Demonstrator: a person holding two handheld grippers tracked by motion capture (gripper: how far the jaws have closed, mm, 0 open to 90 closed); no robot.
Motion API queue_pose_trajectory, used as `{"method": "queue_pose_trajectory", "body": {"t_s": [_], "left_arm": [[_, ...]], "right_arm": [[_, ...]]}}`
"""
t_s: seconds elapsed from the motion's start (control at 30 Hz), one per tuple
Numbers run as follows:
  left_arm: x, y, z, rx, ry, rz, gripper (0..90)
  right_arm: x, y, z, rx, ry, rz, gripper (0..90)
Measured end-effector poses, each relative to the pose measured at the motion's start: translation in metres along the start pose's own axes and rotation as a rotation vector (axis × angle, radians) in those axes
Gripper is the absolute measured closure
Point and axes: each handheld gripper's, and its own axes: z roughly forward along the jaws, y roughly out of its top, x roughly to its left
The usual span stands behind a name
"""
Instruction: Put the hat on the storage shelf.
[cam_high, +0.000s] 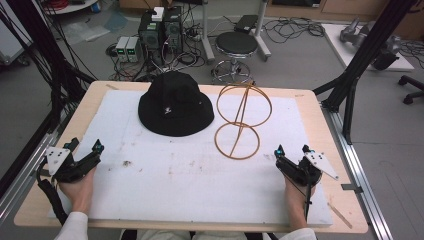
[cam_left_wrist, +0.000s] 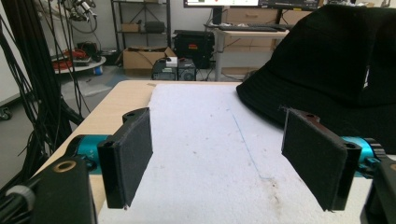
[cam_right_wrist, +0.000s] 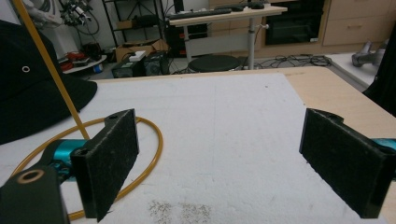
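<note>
both hands are resting at the near edge, left gripper (cam_high: 84, 147) and right gripper (cam_high: 292, 150) gaping, empty. black hat (cam_high: 176, 104) is lying ahead-right of the left gripper; wire stand (cam_high: 241, 121) just ahead-left of the right. pinch the brim on both sides, lifting evenly.

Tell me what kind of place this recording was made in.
Most likely a robotics lab or workshop: computer towers and loose cables lie on the floor behind the table, with a stool beside them.

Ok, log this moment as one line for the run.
left claw: open, empty | right claw: open, empty | black hat: on white mat | wire stand: beside hat
</note>
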Motion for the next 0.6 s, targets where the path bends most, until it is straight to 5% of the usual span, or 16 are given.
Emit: {"method": "queue_pose_trajectory", "body": {"t_s": [0.6], "left_arm": [[-0.0008, 0.0005, -0.0004, -0.002, 0.003, -0.003, 24.8]], "right_arm": [[-0.0021, -0.0009, -0.0007, 0.006, -0.006, 0.023, 11.0]]}}
